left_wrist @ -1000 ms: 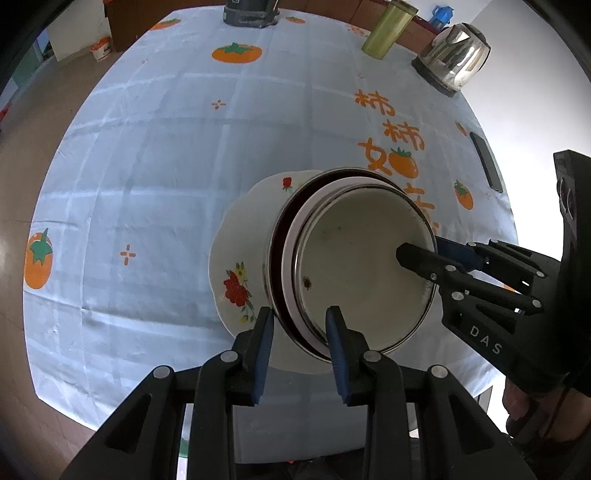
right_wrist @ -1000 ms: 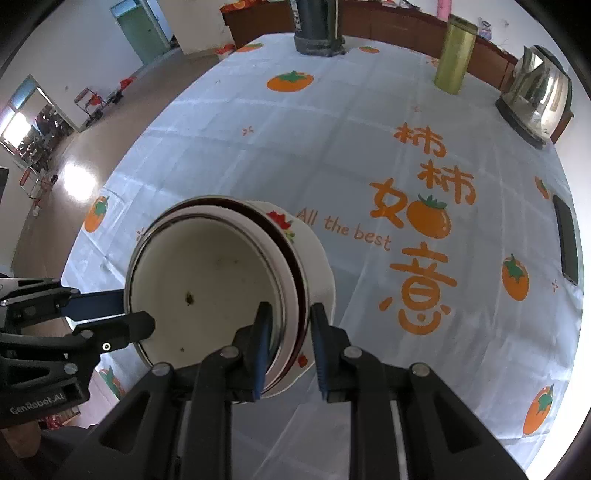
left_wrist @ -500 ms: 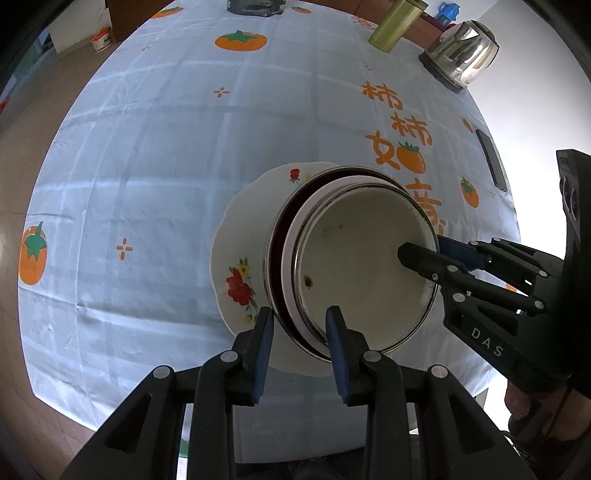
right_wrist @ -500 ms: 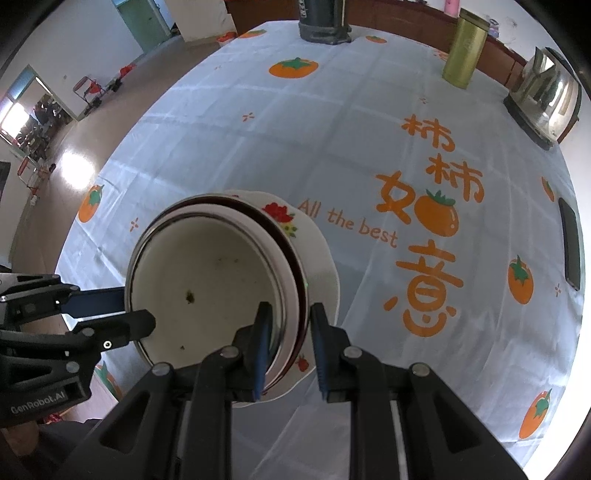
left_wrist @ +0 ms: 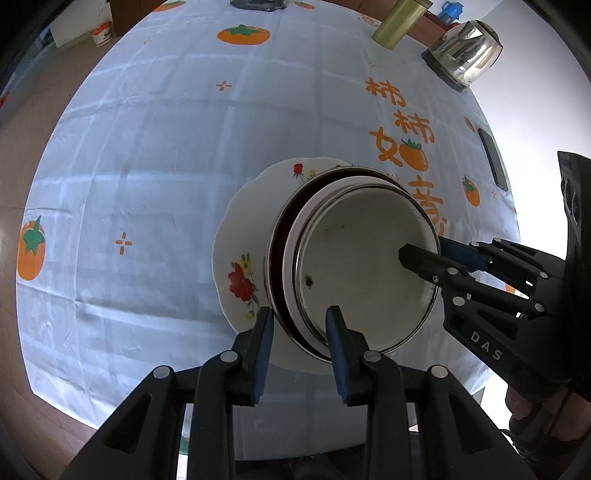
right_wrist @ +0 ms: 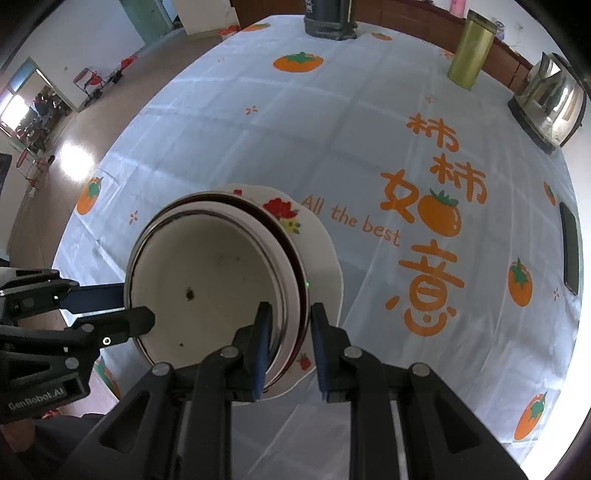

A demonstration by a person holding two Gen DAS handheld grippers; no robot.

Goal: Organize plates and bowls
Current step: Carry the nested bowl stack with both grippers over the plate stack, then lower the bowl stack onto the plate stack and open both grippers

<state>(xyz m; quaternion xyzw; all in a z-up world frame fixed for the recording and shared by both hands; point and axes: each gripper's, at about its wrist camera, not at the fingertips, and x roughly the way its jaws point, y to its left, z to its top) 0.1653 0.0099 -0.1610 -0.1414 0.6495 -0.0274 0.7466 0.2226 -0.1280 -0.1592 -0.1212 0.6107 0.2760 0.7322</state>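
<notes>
A stack of bowls (left_wrist: 354,266) with a white bowl on top and a dark-rimmed one under it is held above a white flowered plate (left_wrist: 240,258) near the table's front edge. My left gripper (left_wrist: 299,325) is shut on the stack's near rim. My right gripper (right_wrist: 288,325) is shut on the opposite rim of the stack (right_wrist: 207,284), and it shows at the right of the left wrist view (left_wrist: 439,254). The plate also shows in the right wrist view (right_wrist: 321,258). Whether the stack touches the plate is hidden.
The round table has a pale blue cloth (left_wrist: 166,166) with orange persimmons. At the far side stand a green-gold canister (left_wrist: 395,22), a steel kettle (left_wrist: 465,48) and a dark appliance (right_wrist: 328,18). A black phone (right_wrist: 570,247) lies at the right edge.
Both grippers and the bowl stack keep their hold. The table below has drifted slightly in view, so the pair moved a little toward the table's near side.
</notes>
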